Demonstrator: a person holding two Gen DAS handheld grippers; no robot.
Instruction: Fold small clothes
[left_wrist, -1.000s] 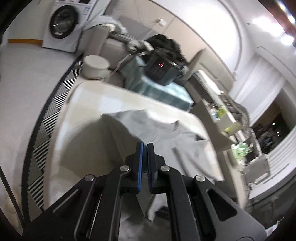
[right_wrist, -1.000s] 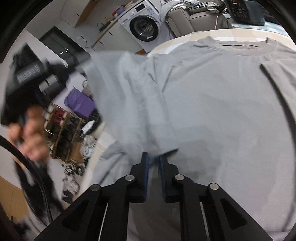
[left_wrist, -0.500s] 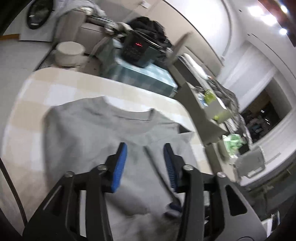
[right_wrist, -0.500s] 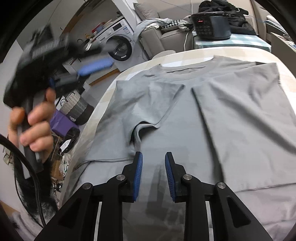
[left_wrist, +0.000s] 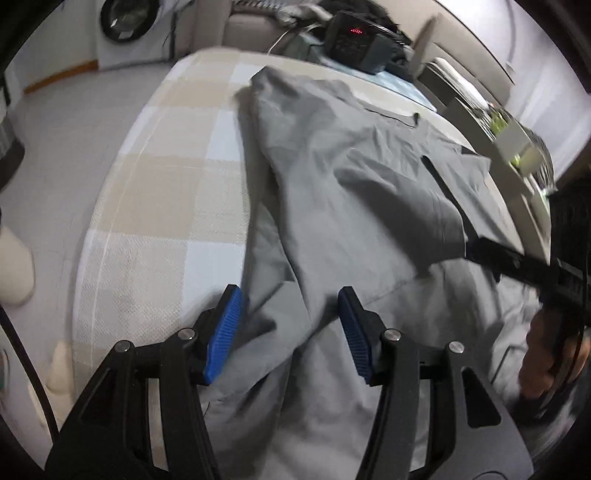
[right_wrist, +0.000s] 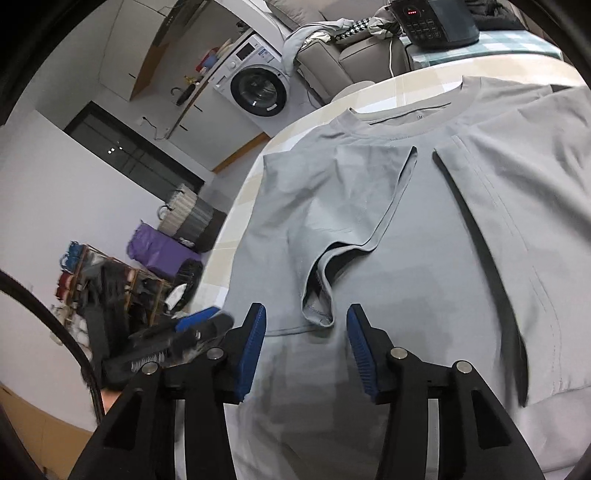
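Observation:
A grey T-shirt (right_wrist: 424, 258) lies flat on a checked tablecloth, collar at the far end, both sides folded in toward the middle. Its left sleeve (right_wrist: 332, 229) lies folded over the chest. My right gripper (right_wrist: 304, 321) is open and empty, just above the shirt near the sleeve's cuff. My left gripper (left_wrist: 288, 306) is open and empty, low over the shirt's (left_wrist: 351, 206) left side near its folded edge. The left gripper also shows in the right wrist view (right_wrist: 195, 321), and the right gripper's arm in the left wrist view (left_wrist: 517, 262).
The table (left_wrist: 159, 192) has a beige and white checked cloth with a rounded edge at left. A black appliance with red digits (left_wrist: 354, 37) stands beyond the table. A washing machine (right_wrist: 258, 88), a sofa and a shoe rack (right_wrist: 110, 280) stand around the room.
Both grippers went from shut on the shirt's fabric to open. The left side and sleeve now lie folded over the shirt. Both grippers have dropped toward the shirt's near part.

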